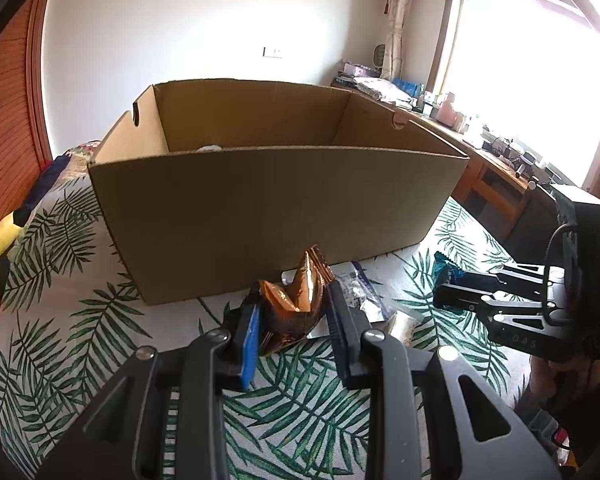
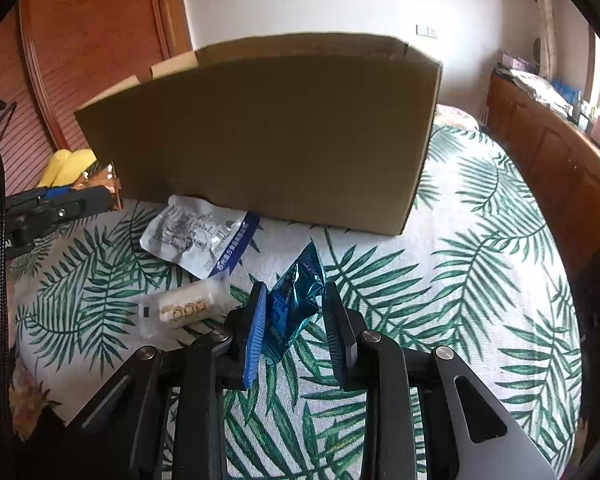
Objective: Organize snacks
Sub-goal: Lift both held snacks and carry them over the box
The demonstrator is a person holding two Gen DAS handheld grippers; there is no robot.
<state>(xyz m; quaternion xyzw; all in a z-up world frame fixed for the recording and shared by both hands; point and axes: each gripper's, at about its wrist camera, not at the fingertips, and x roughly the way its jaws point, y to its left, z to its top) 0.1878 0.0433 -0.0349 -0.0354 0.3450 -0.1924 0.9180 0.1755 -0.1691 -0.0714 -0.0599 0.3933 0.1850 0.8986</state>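
Both grippers are at the pick-up step, each with a snack taken from the leaf-print cloth point(image 2: 480, 264) in front of the cardboard box point(image 1: 276, 216). The left gripper point(image 1: 293, 320) has its jaws closed onto a crumpled copper-brown packet point(image 1: 296, 304), which sits pinched between the pads just short of the box's near wall. The right gripper point(image 2: 296, 320) has a teal foil packet point(image 2: 296, 300) between its jaws, likewise just in front of the box; the jaws are drawn in to the packet's sides, the blue pad against it and the other pad at its edge, so it looks gripped, though how firmly is hard to judge. Two snacks lie loose on the cloth before the box: a white printed pouch point(image 2: 198, 236) almost touching the box's base, and a clear-wrapped white bar point(image 2: 184, 308) nearer the grippers. The box stands open-topped, with something pale barely showing over its near rim. Next, I judge, each packet must be lifted clear over the near wall, carried above the opening and let go inside; the wall is tall, so the lift has to come before any forward travel, and the thin foil could slip if the hold is light.
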